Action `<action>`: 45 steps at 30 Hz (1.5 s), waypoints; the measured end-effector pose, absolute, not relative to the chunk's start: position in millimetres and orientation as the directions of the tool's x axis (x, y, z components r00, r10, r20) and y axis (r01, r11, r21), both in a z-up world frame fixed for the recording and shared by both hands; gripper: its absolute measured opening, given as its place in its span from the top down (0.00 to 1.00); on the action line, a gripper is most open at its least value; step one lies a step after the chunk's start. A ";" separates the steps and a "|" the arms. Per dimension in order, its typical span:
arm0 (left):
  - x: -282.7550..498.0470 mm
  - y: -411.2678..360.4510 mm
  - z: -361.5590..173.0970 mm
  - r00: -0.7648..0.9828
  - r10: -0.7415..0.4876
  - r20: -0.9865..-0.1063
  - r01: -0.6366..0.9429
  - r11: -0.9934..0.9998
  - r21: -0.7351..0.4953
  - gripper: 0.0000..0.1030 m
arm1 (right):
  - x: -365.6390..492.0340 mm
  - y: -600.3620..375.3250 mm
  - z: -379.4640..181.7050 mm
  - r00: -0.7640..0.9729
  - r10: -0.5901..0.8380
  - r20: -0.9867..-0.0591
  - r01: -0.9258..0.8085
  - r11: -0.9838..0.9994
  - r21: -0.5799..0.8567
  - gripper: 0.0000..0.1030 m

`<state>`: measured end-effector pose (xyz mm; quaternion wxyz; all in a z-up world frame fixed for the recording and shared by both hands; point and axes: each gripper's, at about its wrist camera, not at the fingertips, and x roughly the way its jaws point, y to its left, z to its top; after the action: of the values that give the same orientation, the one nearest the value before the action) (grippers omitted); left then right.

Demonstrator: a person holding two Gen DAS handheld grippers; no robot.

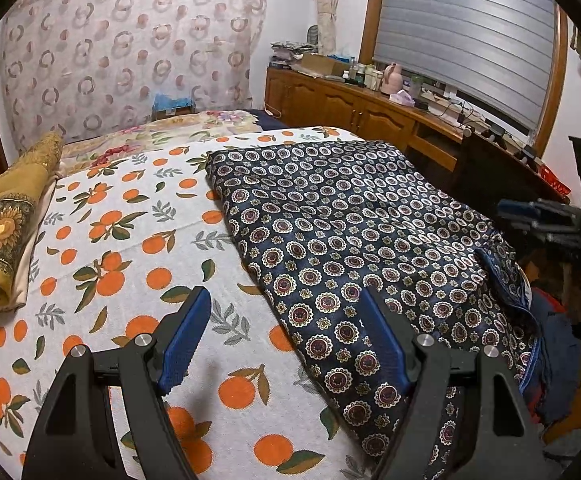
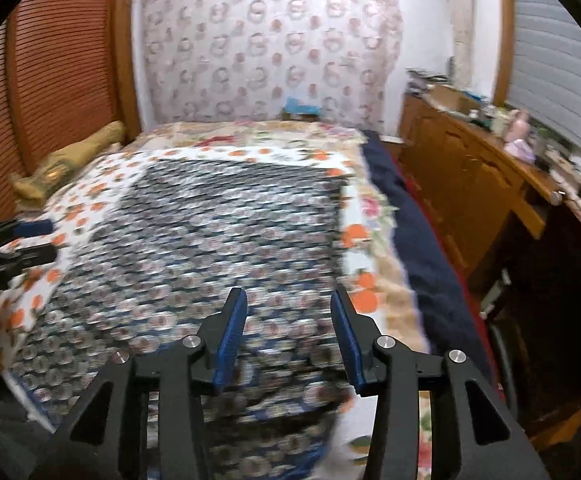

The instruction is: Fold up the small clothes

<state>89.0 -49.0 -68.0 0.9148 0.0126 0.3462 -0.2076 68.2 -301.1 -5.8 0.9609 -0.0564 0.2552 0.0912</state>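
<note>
Both jaws apparently empty over patterned cloth (image 1: 350,216).

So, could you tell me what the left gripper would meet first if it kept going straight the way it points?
Most likely the orange-print bedsheet, right by the edge of the dark patterned cloth; the left gripper is open and empty.

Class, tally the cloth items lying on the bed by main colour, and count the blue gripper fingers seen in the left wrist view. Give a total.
Navy patterned cloth: 1
Mustard folded cloth: 1
Blue fingers: 2
Total: 4
</note>
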 end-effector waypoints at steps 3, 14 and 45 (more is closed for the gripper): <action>87.7 -49.1 -69.1 0.673 -0.374 -0.638 0.391 0.912 -0.122 0.25 | 68.2 -277.4 -15.5 0.816 0.200 -0.542 -0.271 0.961 -0.054 0.55; 87.6 -52.9 -74.1 0.662 -0.380 -0.646 0.395 0.909 -0.130 0.25 | 58.7 -269.9 -37.4 0.716 0.193 -0.670 -0.361 0.925 -0.120 0.91; 91.2 -79.4 -99.0 0.574 -0.345 -0.743 0.432 0.898 -0.083 0.25 | 37.0 -290.6 -33.8 0.744 0.148 -0.651 -0.320 0.935 -0.152 0.97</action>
<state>91.2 -79.4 -99.0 0.8854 0.0538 0.4061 -0.2196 37.0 -290.6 -33.8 0.9250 -0.1279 0.3347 0.1265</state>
